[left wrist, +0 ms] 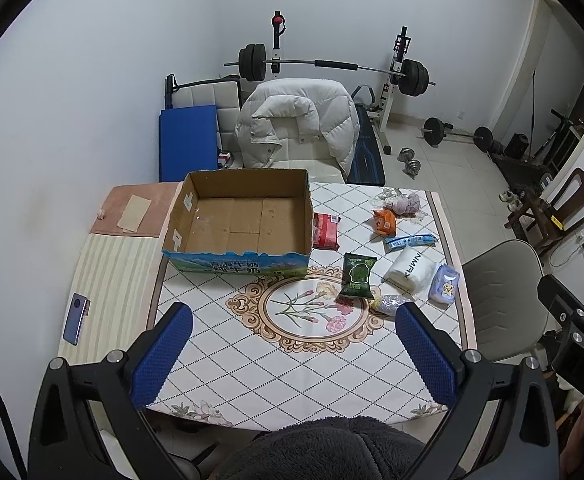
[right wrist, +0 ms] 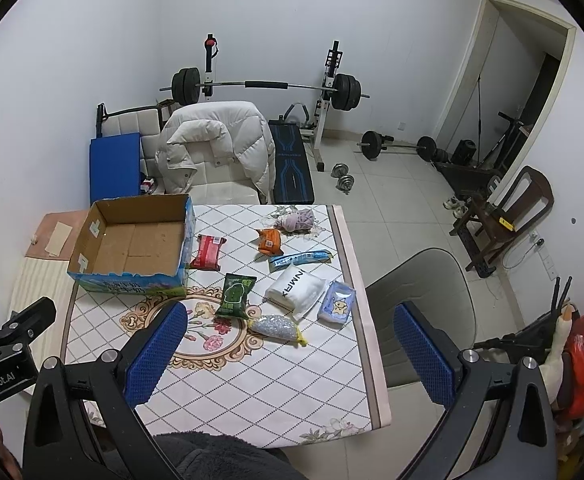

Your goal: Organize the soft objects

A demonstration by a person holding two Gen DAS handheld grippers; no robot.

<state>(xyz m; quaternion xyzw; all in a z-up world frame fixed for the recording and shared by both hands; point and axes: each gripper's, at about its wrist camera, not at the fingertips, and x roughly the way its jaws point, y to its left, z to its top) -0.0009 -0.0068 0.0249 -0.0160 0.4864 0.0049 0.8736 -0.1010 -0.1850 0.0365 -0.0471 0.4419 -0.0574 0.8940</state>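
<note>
Both claws hang wide open and empty above the near edge of a patterned tablecloth [left wrist: 251,360]; the left gripper [left wrist: 294,354] and the right gripper [right wrist: 292,354] each show two blue-padded fingers spread far apart with nothing between them. Largest on the table, an open cardboard box [left wrist: 237,220] stands empty at the far left, the likely destination; its thin walls look apt to slide if nudged. To its right lie the soft goods, none yet touched: a white plastic-wrapped pack [right wrist: 296,289], bulky but probably light and squashy, best pinched across its short side; a red packet [right wrist: 208,252] just beside the box wall, flat and likely crinkly; a green snack bag [right wrist: 235,295], air-filled by the look of it, so a grip at the sealed edge should hold better than at the belly; a bag of pale beads [right wrist: 275,326] nearest the right claw, probably heavier and shifting, best taken mid-body; a small tissue pack with a cartoon print [right wrist: 338,302] touching the white pack; a long blue sachet [right wrist: 300,258], slippery film; an orange packet [right wrist: 269,241]; a lilac cloth bundle [right wrist: 300,218] at the far edge, limp and easily snagged.
</note>
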